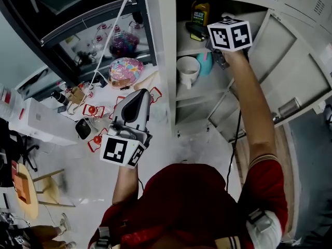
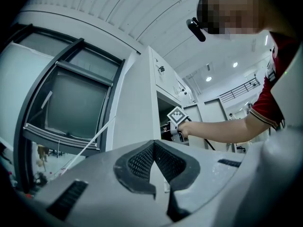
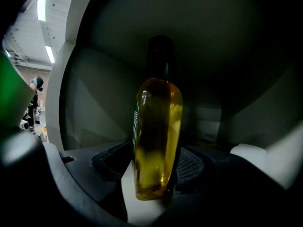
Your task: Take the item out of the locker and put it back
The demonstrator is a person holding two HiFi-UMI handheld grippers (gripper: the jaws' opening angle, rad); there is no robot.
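A bottle of yellow oil (image 3: pixel 156 126) with a black cap and a green label stands upright in the dark top compartment of the grey locker (image 1: pixel 165 61). My right gripper (image 3: pixel 154 183) is shut on the bottle's lower part, one pad on each side. In the head view the bottle (image 1: pixel 199 12) shows on the top shelf, just beyond the right gripper (image 1: pixel 199 32) and its marker cube. My left gripper (image 1: pixel 138 98) hangs outside the locker to the left, shut with nothing in it. In the left gripper view its jaws (image 2: pixel 154 148) meet in front of the locker's side.
A white mug (image 1: pixel 188 70) and a teal cup (image 1: pixel 205 63) stand on the shelf below the bottle. The locker door (image 1: pixel 290 56) is swung open to the right. Left of the locker, a colourful bowl (image 1: pixel 125 70) and small boxes lie beside a white box (image 1: pixel 39 119).
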